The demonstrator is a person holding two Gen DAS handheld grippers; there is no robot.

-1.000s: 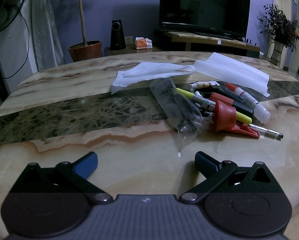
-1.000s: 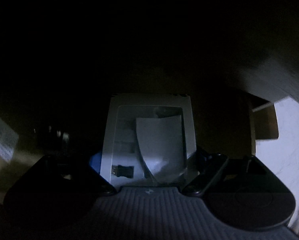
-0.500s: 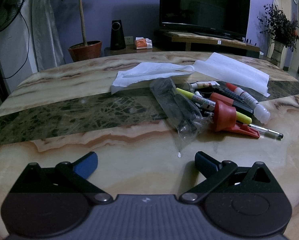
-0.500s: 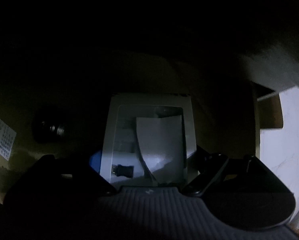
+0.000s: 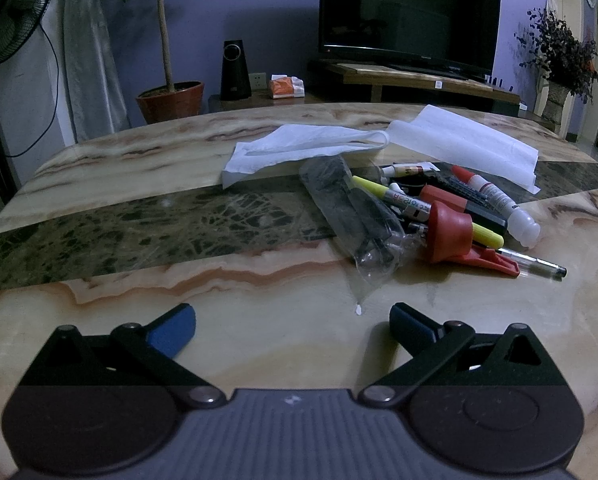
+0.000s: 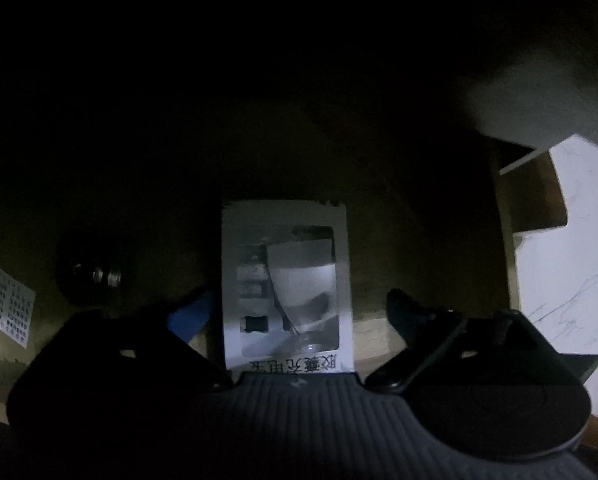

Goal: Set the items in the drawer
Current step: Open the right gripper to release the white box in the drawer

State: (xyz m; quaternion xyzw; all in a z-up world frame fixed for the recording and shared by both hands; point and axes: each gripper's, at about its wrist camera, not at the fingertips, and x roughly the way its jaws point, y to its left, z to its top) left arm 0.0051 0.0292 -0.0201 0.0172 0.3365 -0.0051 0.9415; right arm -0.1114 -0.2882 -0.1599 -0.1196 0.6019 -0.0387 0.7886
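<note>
Pretty dark in here. The right gripper points down into the drawer, jaws opening, with a white blister pack lying between them, no longer pinched. A dark round thing sits left.

Glossy marble table — crinkled clear plastic bag, soft white cloths.

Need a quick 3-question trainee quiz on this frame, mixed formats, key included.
1. True or false: the left gripper holds a pen.
2. What lies between the right gripper's opening jaws? A) white packet B) red nozzle C) tissue
3. Fill in: on the table, the yellow highlighter lies in the pile right of the clear ____.

Key: 1 false; 2 A; 3 bag
</note>
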